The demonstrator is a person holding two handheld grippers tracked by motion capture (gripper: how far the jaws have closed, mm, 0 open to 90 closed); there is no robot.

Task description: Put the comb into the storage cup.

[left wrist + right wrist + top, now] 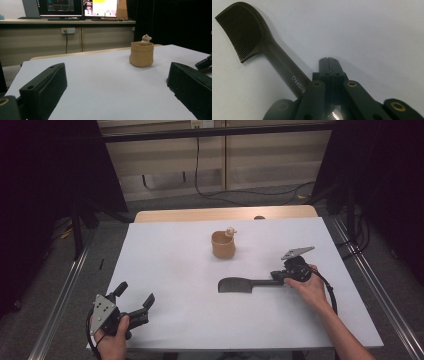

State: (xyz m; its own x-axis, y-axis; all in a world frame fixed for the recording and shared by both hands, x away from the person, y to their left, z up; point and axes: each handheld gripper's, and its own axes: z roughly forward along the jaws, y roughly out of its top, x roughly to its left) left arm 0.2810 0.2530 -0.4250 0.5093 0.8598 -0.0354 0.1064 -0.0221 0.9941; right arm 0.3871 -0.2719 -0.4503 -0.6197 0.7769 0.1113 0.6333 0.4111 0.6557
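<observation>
My right gripper [281, 276] has its jaws brought fully together, and in the right gripper view they meet pad to pad with nothing between them. The black comb [262, 47] runs alongside and under that gripper, its handle (marked "Creative") passing beneath the left linkage rather than into the jaws. I cannot tell whether the gripper body presses on the handle or merely rests over it.

From the high view, the comb [245, 284] lies flat on the white table [170, 270], teeth end pointing toward my left, a little nearer me than the tan pot [223, 245]. The pot stands upright with a small figure [145, 39] poking over its rim.

My left gripper [134, 296] rests at the near left corner with its jaws spread wide, holding nothing, well apart from both comb and pot.

I judge the work barely begun: the comb is reached but not gripped or lifted. Taking proper hold and carrying it wherever it belongs all remain.
</observation>
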